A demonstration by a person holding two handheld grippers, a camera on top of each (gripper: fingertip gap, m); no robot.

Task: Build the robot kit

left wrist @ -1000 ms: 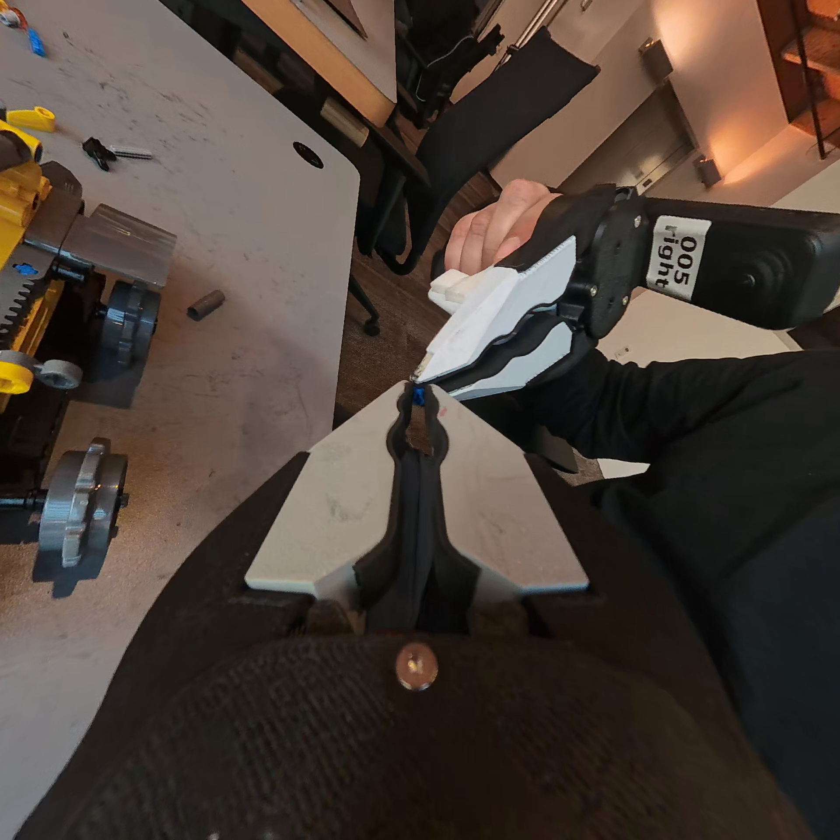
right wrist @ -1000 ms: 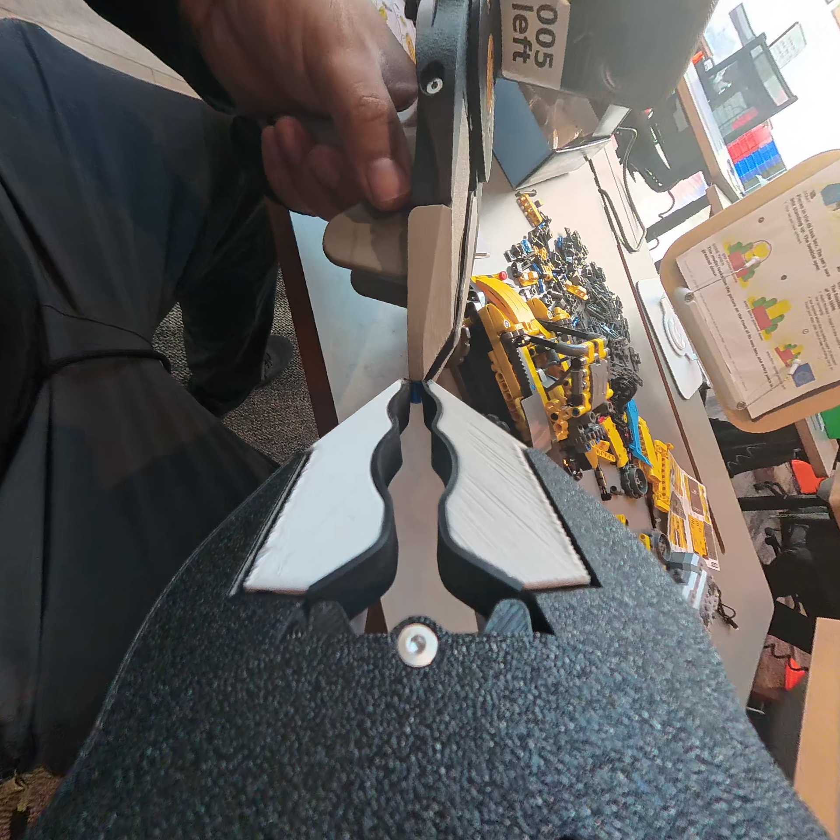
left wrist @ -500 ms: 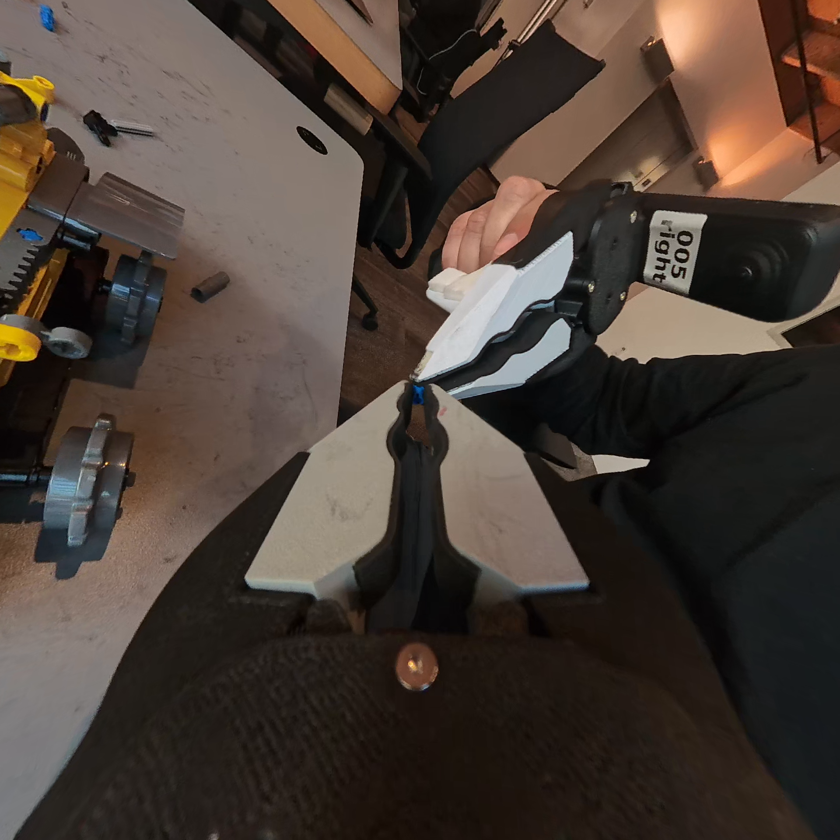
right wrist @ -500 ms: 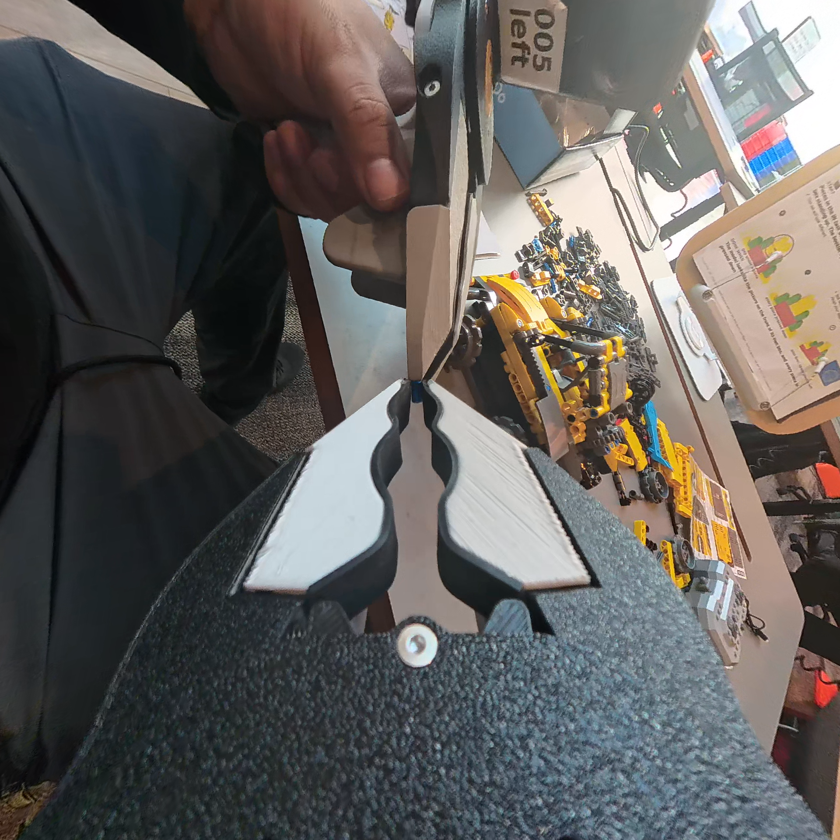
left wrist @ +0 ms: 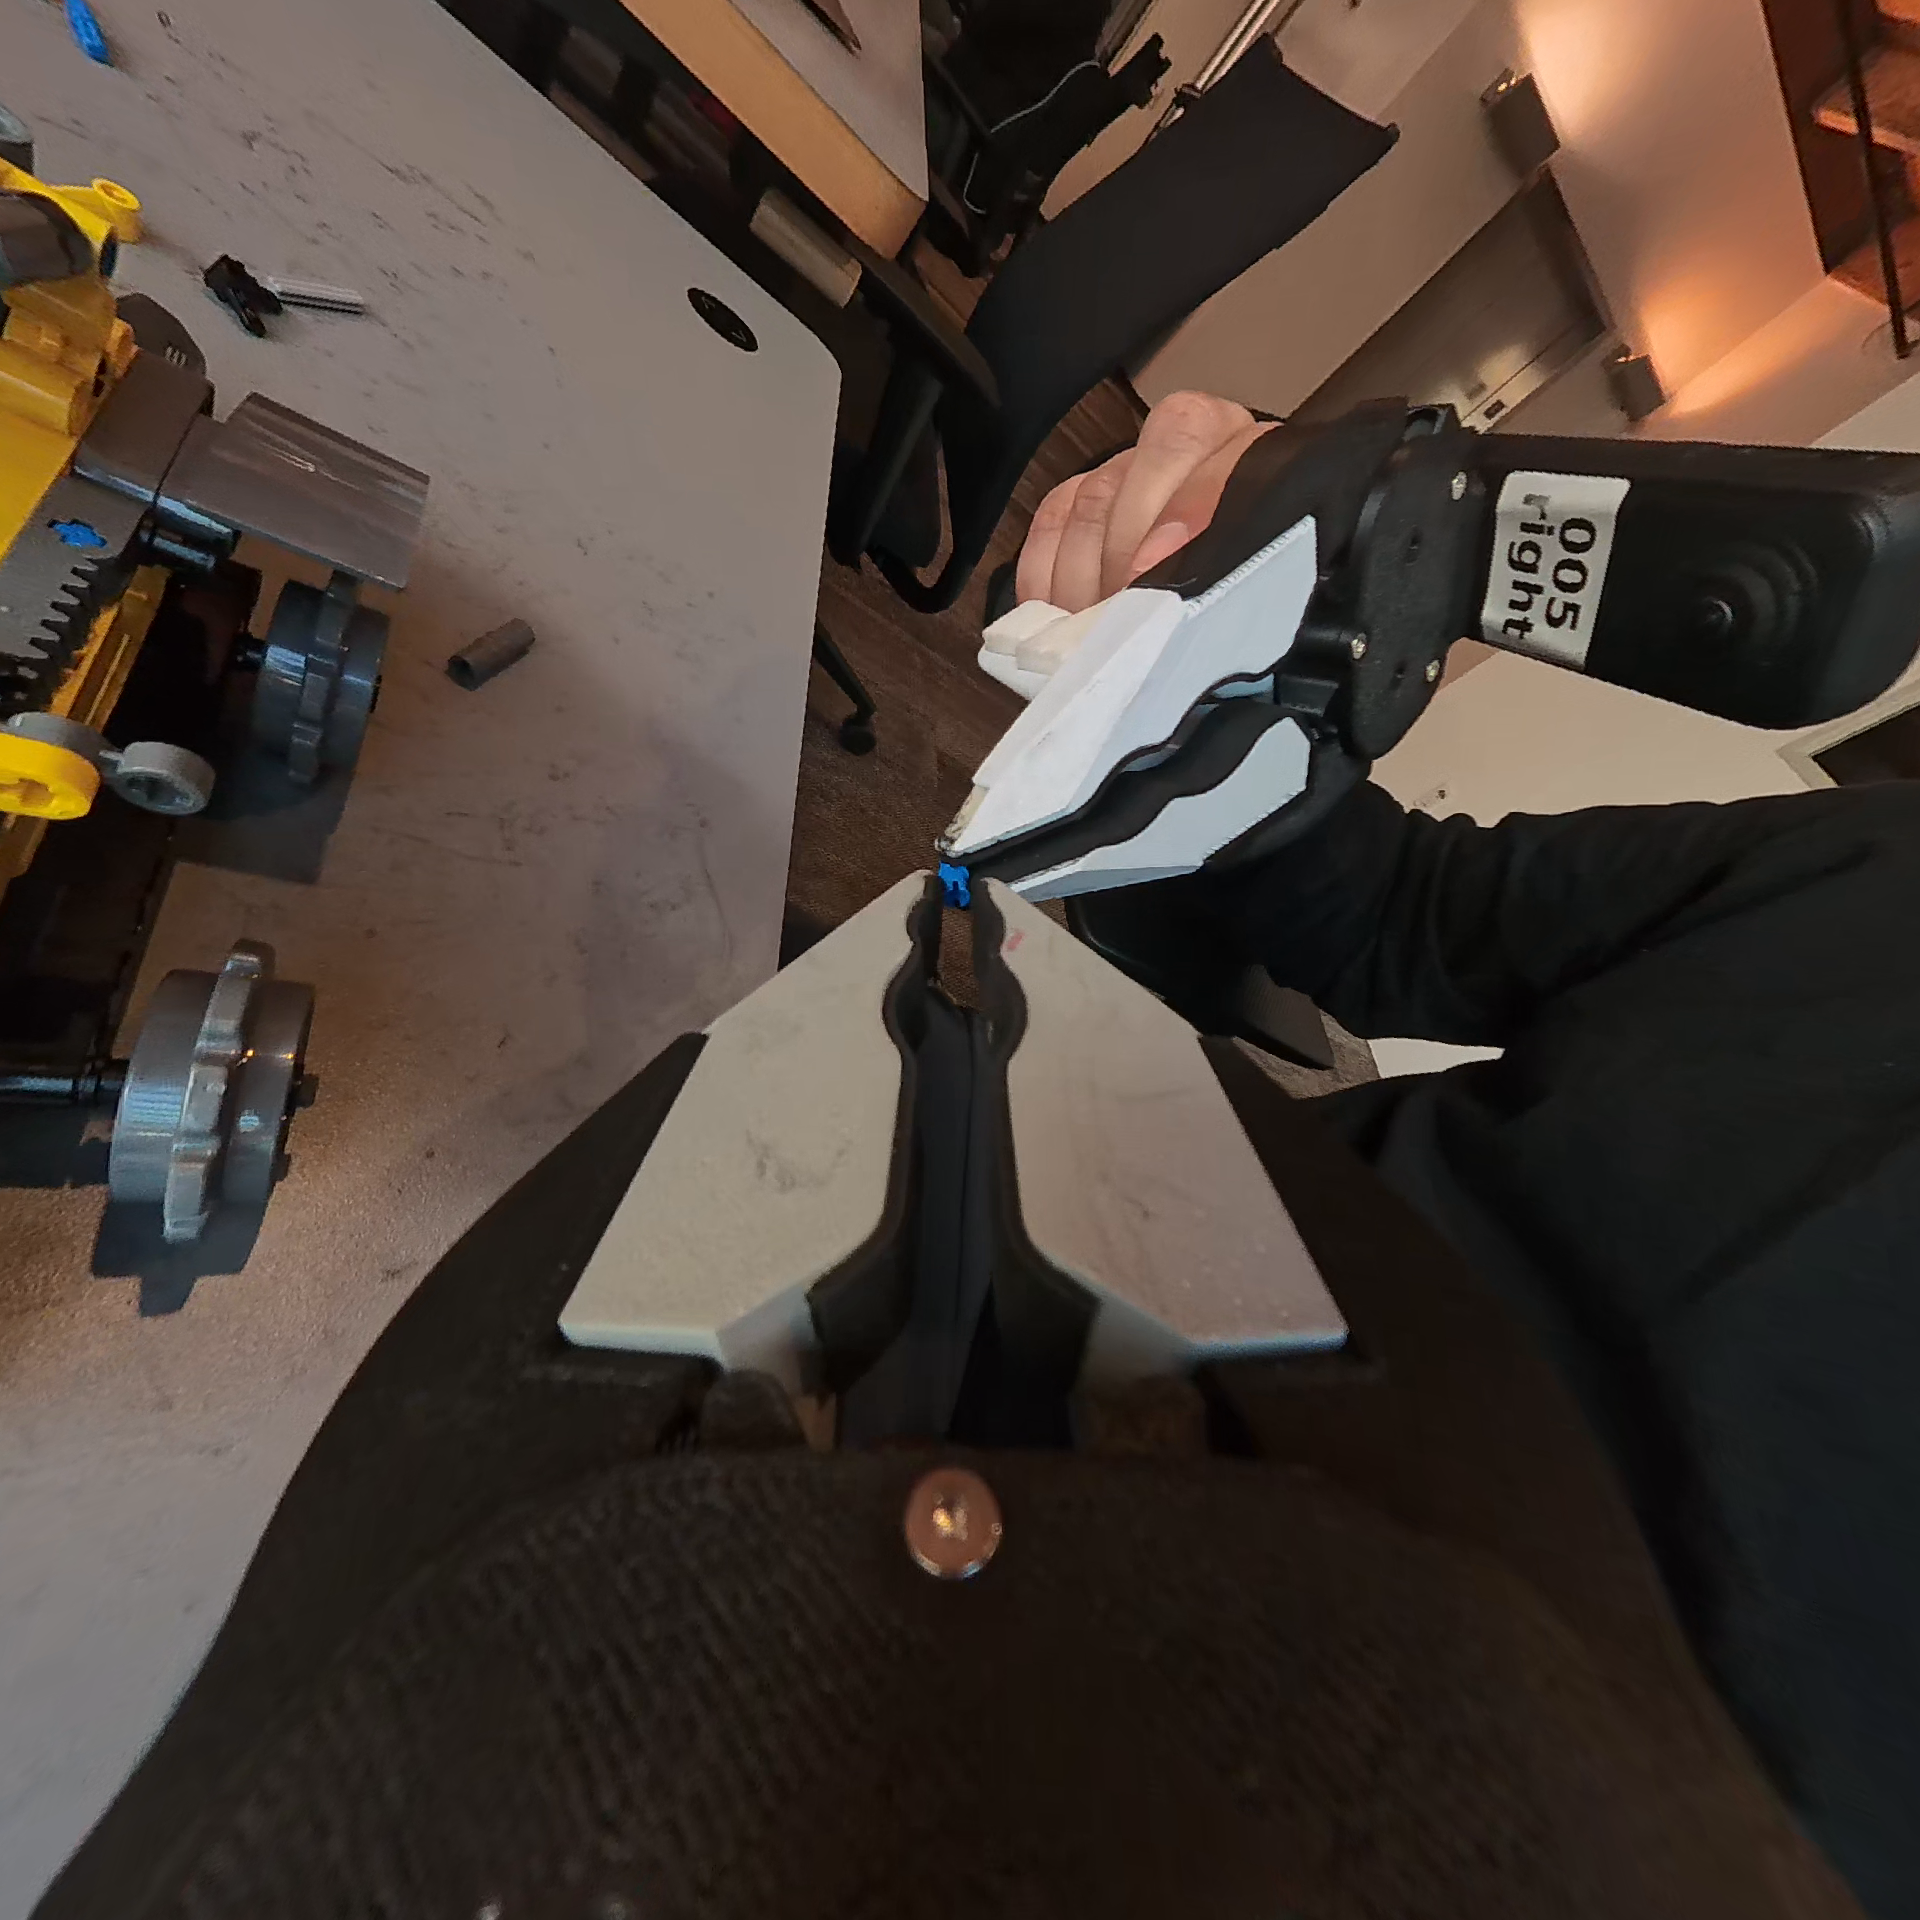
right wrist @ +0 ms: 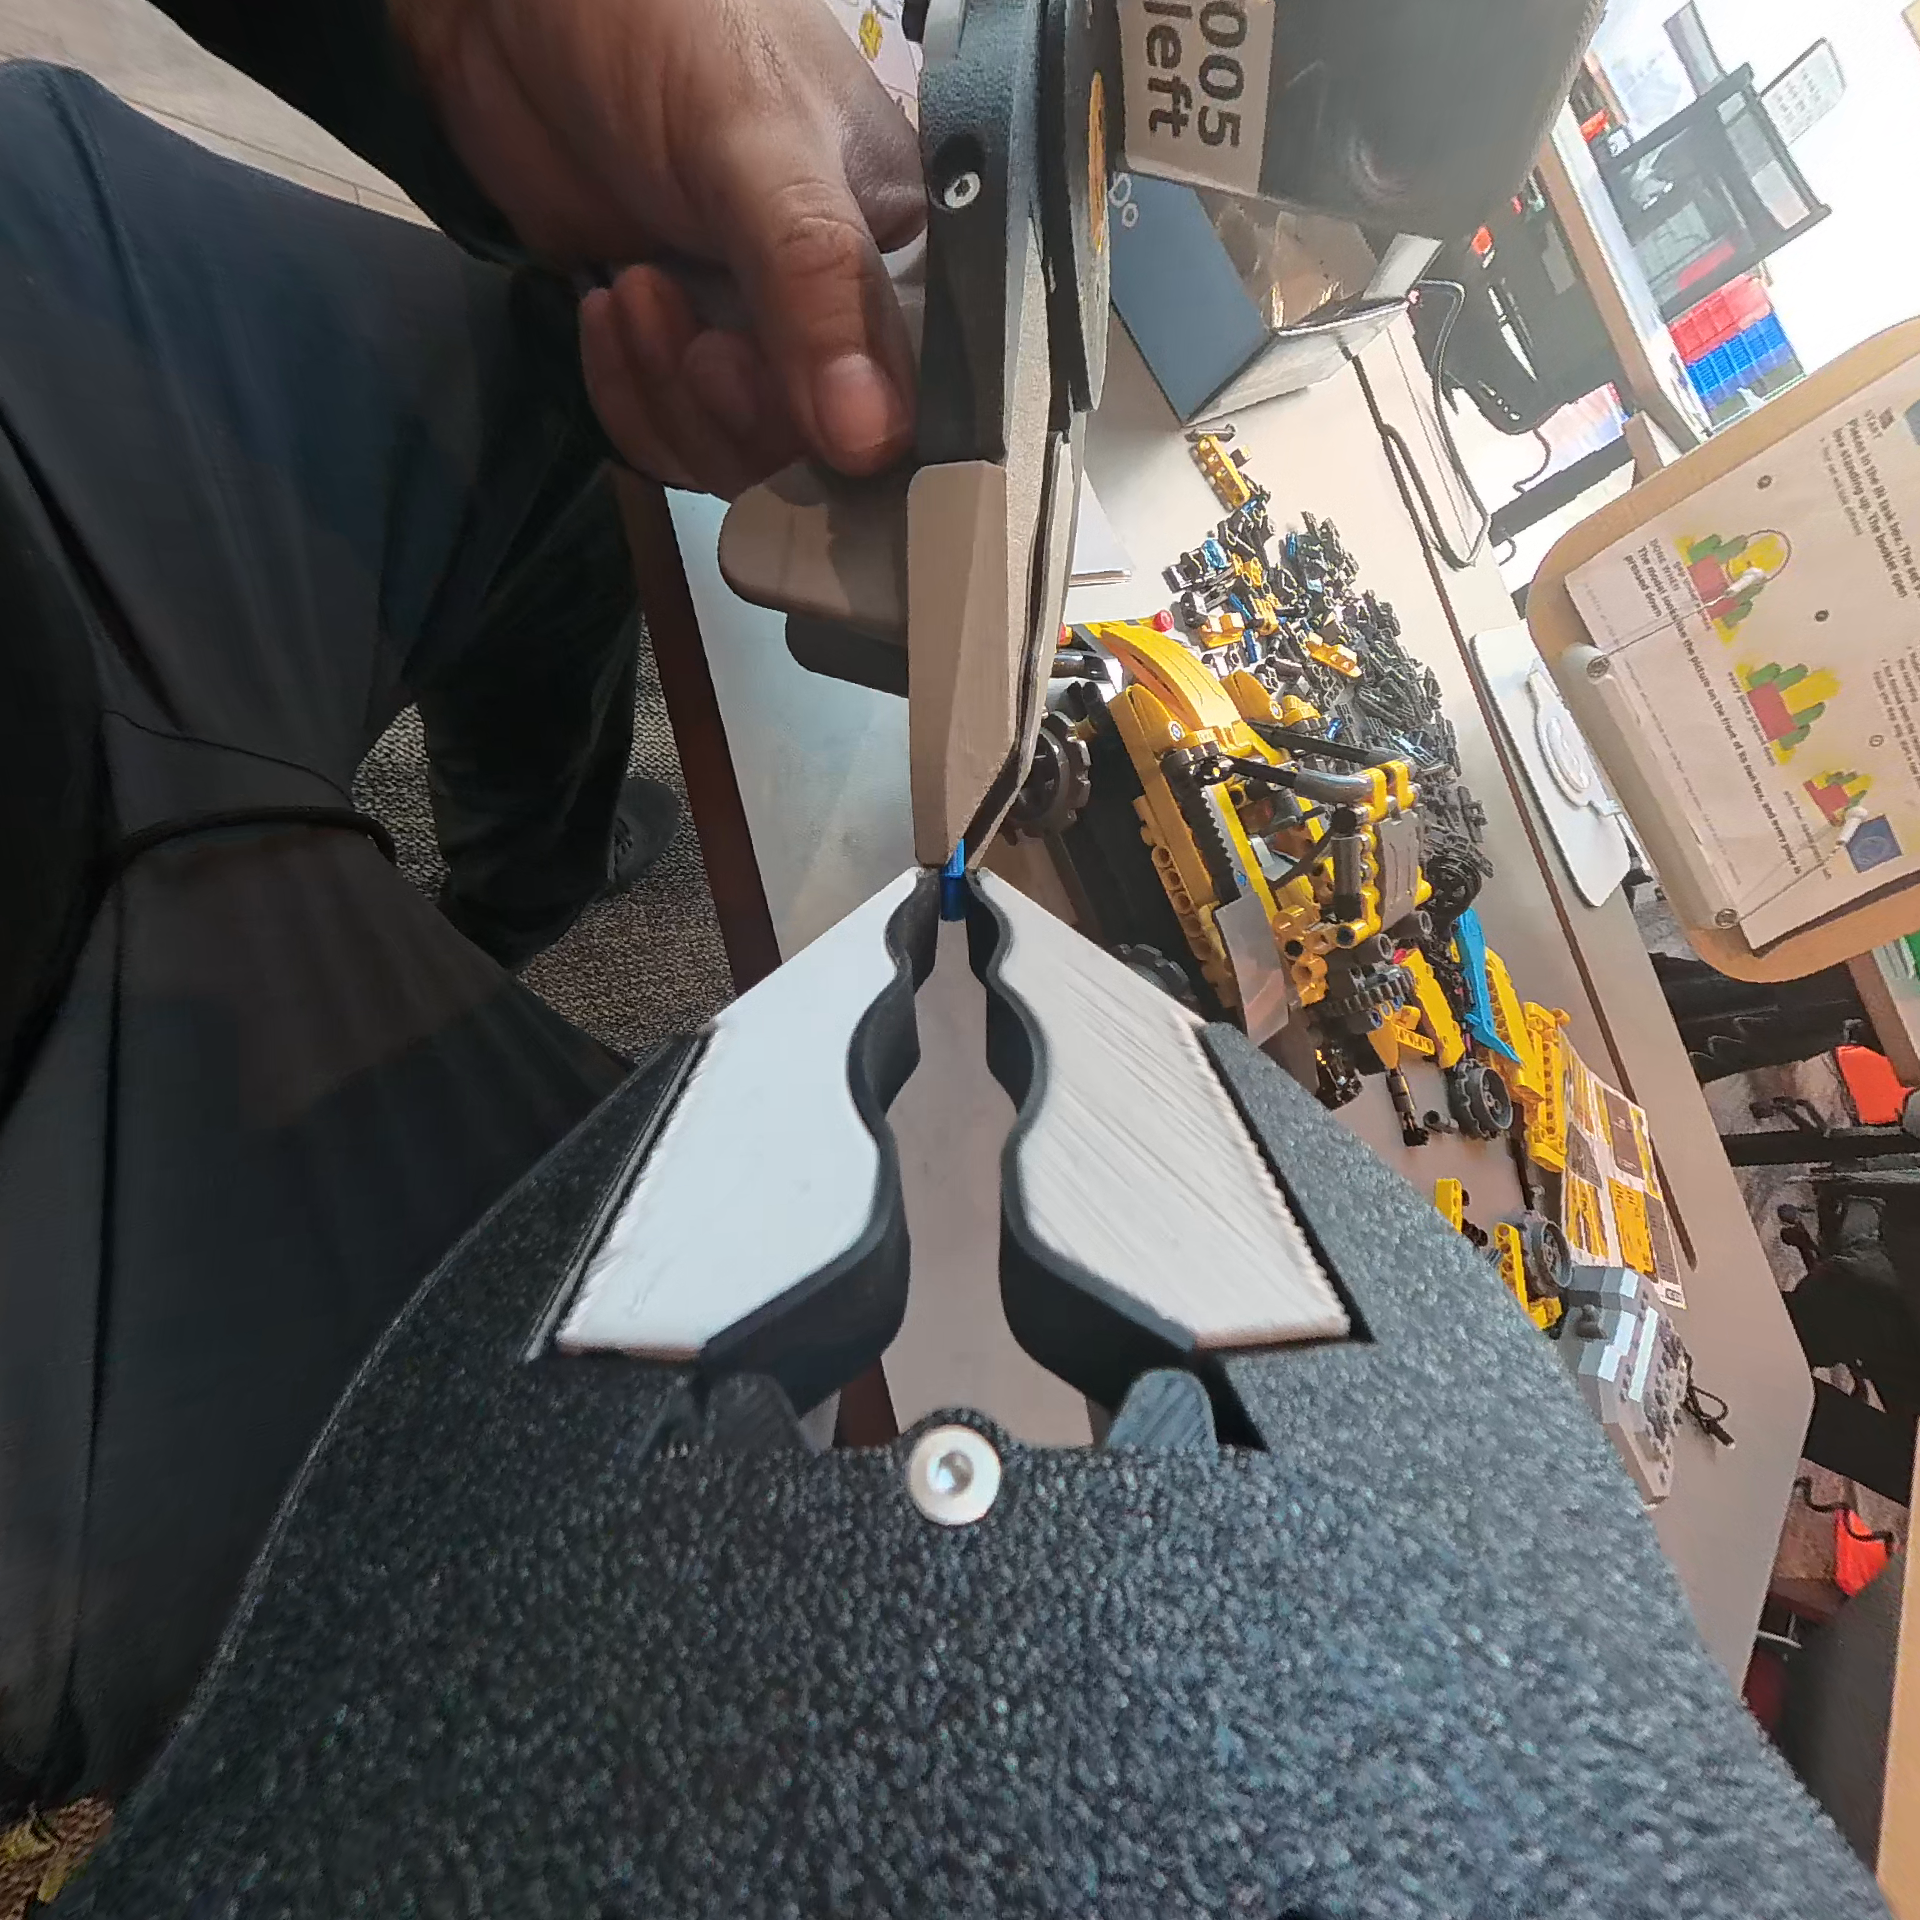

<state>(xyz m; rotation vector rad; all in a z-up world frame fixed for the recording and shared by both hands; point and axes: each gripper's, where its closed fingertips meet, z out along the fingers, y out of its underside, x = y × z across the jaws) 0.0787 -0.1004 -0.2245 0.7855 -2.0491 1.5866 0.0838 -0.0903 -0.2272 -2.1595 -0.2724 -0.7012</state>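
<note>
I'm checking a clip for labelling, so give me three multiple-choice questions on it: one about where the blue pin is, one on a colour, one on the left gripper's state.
1. Where is the pin?
A. on a shelf
B. between the meeting tips of the left gripper and right gripper
C. in a cup

2. What is the main colour of the model?
A. red
B. green
C. yellow

3. How is the left gripper?
A. shut on the pin
B. wide open
C. shut on nothing

Answers:
1. B: both wrist views show the pin where the two grippers meet tip to tip.
2. C: its beams and panels are mostly yellow, with grey and black parts.
3. A: its jaws stand nearly together with the pin between their tips.
</note>
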